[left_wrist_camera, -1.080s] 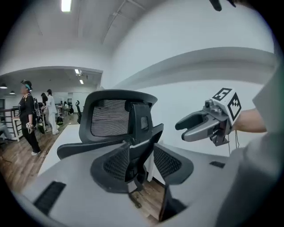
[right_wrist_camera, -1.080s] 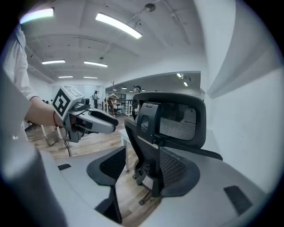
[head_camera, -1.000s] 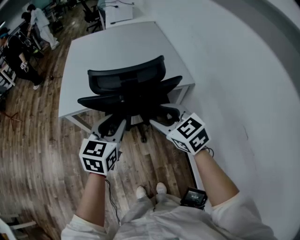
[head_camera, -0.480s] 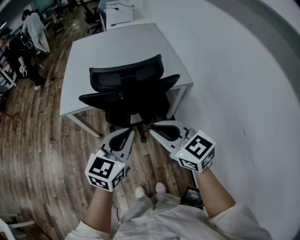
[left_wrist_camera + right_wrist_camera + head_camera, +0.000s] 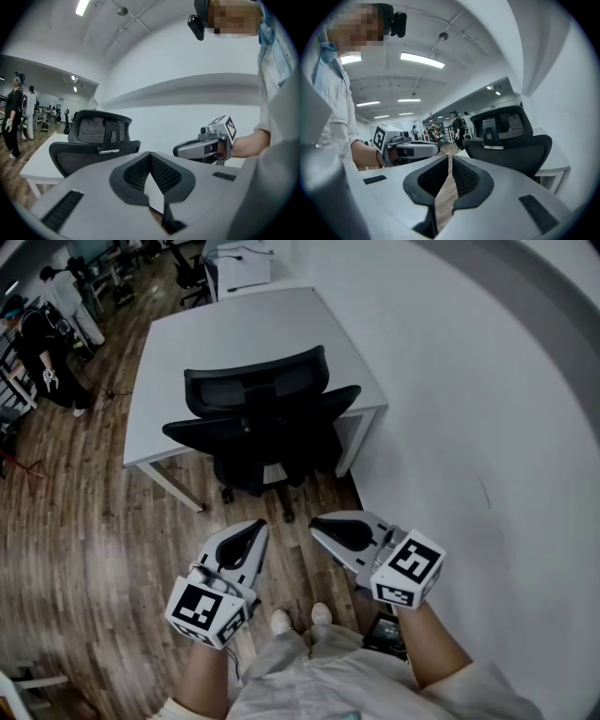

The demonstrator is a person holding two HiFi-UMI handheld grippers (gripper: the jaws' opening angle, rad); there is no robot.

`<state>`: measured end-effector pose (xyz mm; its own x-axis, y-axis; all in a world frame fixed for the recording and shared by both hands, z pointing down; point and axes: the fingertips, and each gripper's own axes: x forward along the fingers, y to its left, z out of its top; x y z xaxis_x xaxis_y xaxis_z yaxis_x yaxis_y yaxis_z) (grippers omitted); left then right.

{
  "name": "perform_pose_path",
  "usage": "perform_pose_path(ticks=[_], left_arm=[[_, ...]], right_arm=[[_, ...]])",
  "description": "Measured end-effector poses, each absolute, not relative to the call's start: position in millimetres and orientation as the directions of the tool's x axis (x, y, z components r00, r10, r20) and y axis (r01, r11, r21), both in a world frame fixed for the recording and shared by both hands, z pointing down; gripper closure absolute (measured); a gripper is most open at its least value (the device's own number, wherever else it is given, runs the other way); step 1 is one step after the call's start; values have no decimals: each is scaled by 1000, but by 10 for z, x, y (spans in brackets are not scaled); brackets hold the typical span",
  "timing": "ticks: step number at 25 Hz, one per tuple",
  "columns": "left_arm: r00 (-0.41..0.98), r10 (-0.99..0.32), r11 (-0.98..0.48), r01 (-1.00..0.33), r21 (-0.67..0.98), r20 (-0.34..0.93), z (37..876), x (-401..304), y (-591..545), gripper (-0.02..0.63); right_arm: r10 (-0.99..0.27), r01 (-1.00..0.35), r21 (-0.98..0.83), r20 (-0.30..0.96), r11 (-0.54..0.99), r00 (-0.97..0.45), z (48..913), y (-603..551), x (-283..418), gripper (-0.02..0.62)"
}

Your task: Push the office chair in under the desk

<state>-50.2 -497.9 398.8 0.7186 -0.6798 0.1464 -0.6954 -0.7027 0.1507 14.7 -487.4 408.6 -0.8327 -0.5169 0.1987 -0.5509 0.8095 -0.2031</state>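
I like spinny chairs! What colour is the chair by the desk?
The mesh-backed office chair is black all over, clearest in the head view.

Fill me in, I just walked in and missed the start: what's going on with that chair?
A person holds the left hand-held gripper and the right hand-held gripper, standing behind the black office chair. The chair looks pushed in at the white desk, its seat partly beneath the top. Neither gripper touches the chair. The left one is shut and empty. The right one has just been closing its jaws, which are now almost together with nothing between them.
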Motion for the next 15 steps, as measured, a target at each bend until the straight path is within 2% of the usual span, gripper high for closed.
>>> perform_pose_path(ticks=[15], left_arm=[[792, -597, -780, -610, 140, 127, 3937, -227, -4733, 606]], right_arm=[[-498, -525, -238, 166, 817, -851, 4036, -4661, 238, 557]])
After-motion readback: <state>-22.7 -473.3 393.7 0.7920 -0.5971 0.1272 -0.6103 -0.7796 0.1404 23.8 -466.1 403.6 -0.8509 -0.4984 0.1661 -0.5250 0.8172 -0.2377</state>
